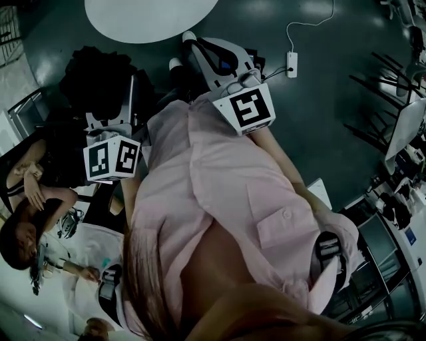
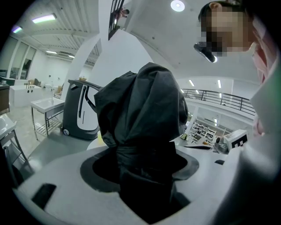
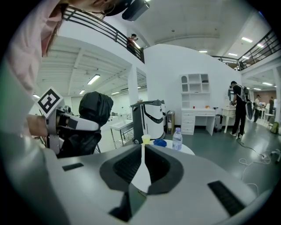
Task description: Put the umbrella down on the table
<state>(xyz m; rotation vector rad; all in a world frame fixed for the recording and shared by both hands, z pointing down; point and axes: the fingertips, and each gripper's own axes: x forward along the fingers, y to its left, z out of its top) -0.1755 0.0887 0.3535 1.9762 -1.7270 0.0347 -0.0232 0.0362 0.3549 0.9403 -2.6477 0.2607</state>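
Observation:
A black folded umbrella (image 2: 145, 110) stands upright between the jaws of my left gripper (image 2: 140, 165), which is shut on its lower part. In the head view the umbrella (image 1: 100, 76) is a dark bundle above the left gripper's marker cube (image 1: 112, 158). The right gripper view shows the umbrella (image 3: 95, 107) to the left, held by the left gripper (image 3: 59, 123). My right gripper (image 3: 142, 154) is shut with nothing in it, pointing at a round white table (image 3: 186, 150). That table (image 1: 150, 16) lies at the top of the head view, beyond the right gripper (image 1: 223, 66).
A yellow cup (image 3: 146, 139), a blue object (image 3: 160, 143) and a water bottle (image 3: 177, 139) stand on the table. A grey-and-white machine (image 2: 81, 112) is behind it. A power strip (image 1: 291, 64) lies on the floor; chairs (image 1: 386, 86) stand right. A seated person (image 1: 26, 180) is at left.

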